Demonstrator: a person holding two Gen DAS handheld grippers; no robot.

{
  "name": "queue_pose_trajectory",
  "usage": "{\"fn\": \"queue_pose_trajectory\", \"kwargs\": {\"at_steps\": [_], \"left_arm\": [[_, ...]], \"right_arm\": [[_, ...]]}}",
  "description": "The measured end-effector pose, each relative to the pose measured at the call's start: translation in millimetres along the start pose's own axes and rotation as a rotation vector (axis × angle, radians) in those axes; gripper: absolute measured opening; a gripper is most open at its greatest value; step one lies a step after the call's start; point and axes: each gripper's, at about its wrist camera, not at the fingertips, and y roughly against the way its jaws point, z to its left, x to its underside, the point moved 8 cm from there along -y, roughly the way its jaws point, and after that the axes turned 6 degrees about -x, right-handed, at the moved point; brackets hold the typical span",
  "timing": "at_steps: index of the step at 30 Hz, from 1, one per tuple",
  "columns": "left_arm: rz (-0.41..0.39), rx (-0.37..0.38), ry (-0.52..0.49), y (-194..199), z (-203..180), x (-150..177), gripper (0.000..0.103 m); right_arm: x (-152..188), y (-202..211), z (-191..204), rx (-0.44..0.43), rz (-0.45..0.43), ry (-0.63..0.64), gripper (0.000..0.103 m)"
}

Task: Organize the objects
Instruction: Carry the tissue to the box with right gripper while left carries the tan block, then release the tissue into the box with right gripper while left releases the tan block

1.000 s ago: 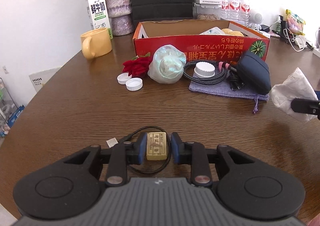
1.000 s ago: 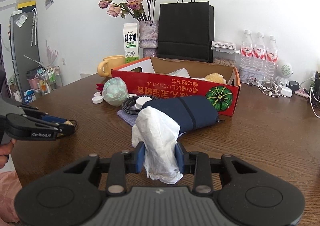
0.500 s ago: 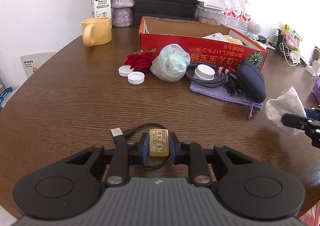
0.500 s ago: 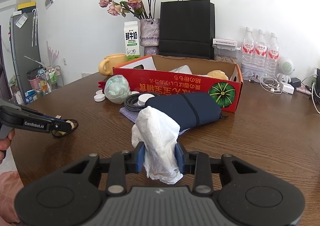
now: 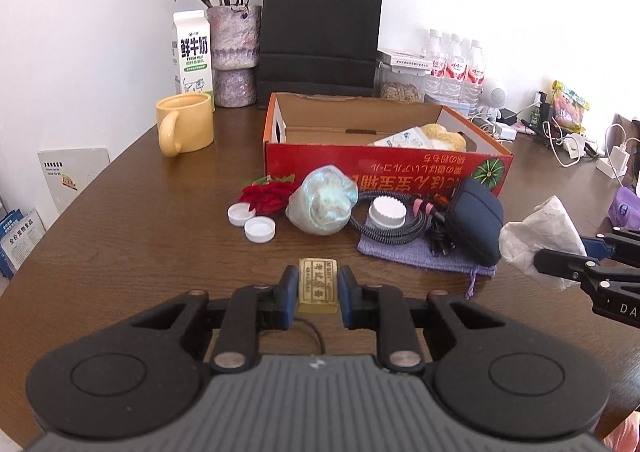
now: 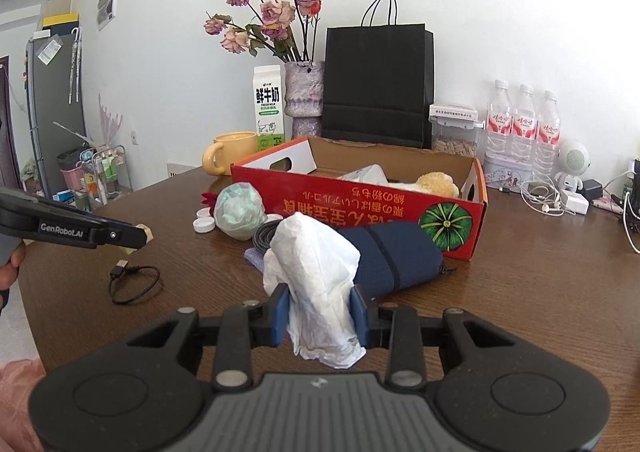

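The left gripper (image 5: pixel 318 288) is clamped on a small tan block (image 5: pixel 317 283) with printed characters, its blue pads pressing both long sides; a second ago that block sat on the table inside the loop of a black cable (image 6: pixel 134 284), and now it is lifted clear, the cable left lying on the wood, as the right wrist view shows. So the pick looks done, and the likely next leg is a carry to the red cardboard box (image 5: pixel 384 162), which stands well ahead past the clutter. The right gripper (image 6: pixel 320 316) holds a crumpled white tissue (image 6: pixel 316 272) squeezed between its pads, in much the same place as before, apparently waiting its turn. Between the grippers and the box lie two white caps (image 5: pixel 252 222), a red flower (image 5: pixel 268 194), an iridescent plastic ball (image 5: pixel 323 204), a coiled braided cord (image 5: pixel 388 222) and a navy pouch (image 5: pixel 474 218) on a purple cloth bag (image 5: pixel 424 256). Hard to read: what the block actually is, the box's contents beyond a pale packet and something yellowish, and the block in the right view, where the left gripper covers nearly all of it
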Motion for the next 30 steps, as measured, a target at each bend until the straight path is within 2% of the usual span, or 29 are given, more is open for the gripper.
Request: {"fn": "queue_pose_trajectory", "kwargs": {"at_steps": [8, 15, 20, 25, 27, 28, 30], "left_arm": [[-0.070, 0.015, -0.014, -28, -24, -64, 0.021], [-0.098, 0.004, -0.004, -81, -37, -115, 0.021], [-0.103, -0.009, 0.012, -125, -44, -142, 0.021], [-0.083, -0.022, 0.011, -165, -48, -153, 0.021], [-0.069, -0.031, 0.013, -179, -48, -154, 0.022], [-0.059, -0.035, 0.014, -186, -47, -154, 0.022], [-0.055, -0.039, 0.019, -195, -45, -153, 0.029]], "right_arm": [[-52, -31, -14, 0.004, -0.061, 0.030, 0.032], [-104, -85, -40, 0.016, -0.101, 0.019, 0.032], [-132, -128, -62, 0.025, -0.115, -0.016, 0.032], [-140, -163, -85, 0.031, -0.095, -0.062, 0.032], [-139, -174, -92, 0.034, -0.077, -0.068, 0.034], [-137, -179, -95, 0.038, -0.066, -0.067, 0.039], [-132, -187, -101, 0.046, -0.043, -0.064, 0.049]]}}
